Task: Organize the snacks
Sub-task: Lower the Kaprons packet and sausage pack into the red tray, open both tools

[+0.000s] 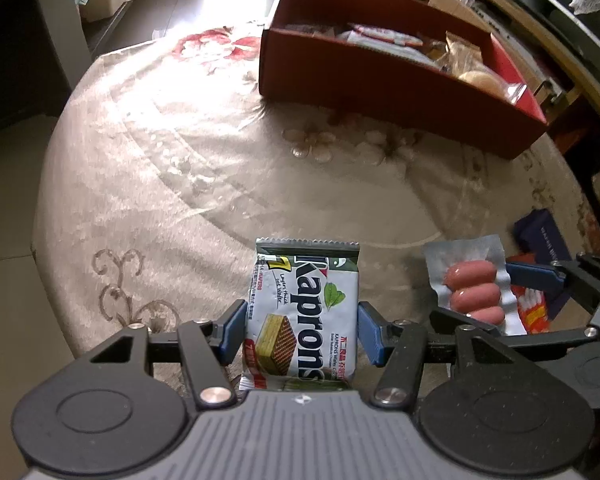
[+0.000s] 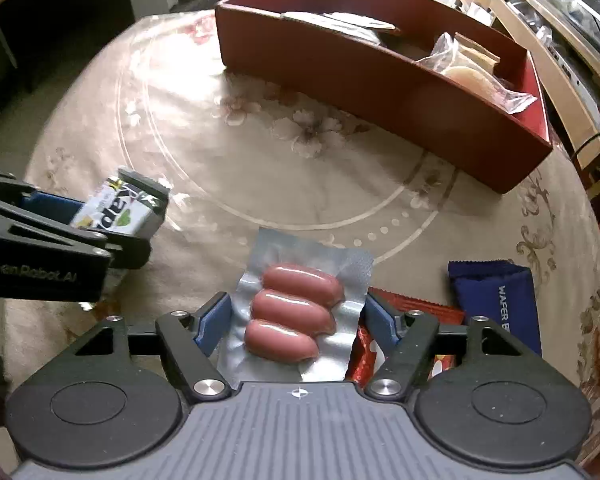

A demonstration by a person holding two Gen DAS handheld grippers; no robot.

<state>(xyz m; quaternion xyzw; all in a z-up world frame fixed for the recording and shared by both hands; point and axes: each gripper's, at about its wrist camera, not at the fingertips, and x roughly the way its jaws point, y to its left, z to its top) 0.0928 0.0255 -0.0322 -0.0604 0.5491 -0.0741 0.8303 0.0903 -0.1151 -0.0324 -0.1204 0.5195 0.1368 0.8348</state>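
Note:
My left gripper (image 1: 302, 326) is shut on a white and green Kaprons wafer pack (image 1: 304, 312), its blue pads against both sides; the pack also shows in the right wrist view (image 2: 120, 210). My right gripper (image 2: 296, 320) is shut on a clear pack of three pink sausages (image 2: 294, 312), also in the left wrist view (image 1: 474, 290). Both packs look held just above the tablecloth. A red-brown divided box (image 1: 380, 80) with several snacks inside stands at the far side of the table, also in the right wrist view (image 2: 380, 76).
A round table with a beige floral cloth (image 2: 260, 152) carries everything. A dark blue wafer pack (image 2: 496, 300) and a red snack pack (image 2: 404, 312) lie at the near right. Shelves and furniture stand behind the box.

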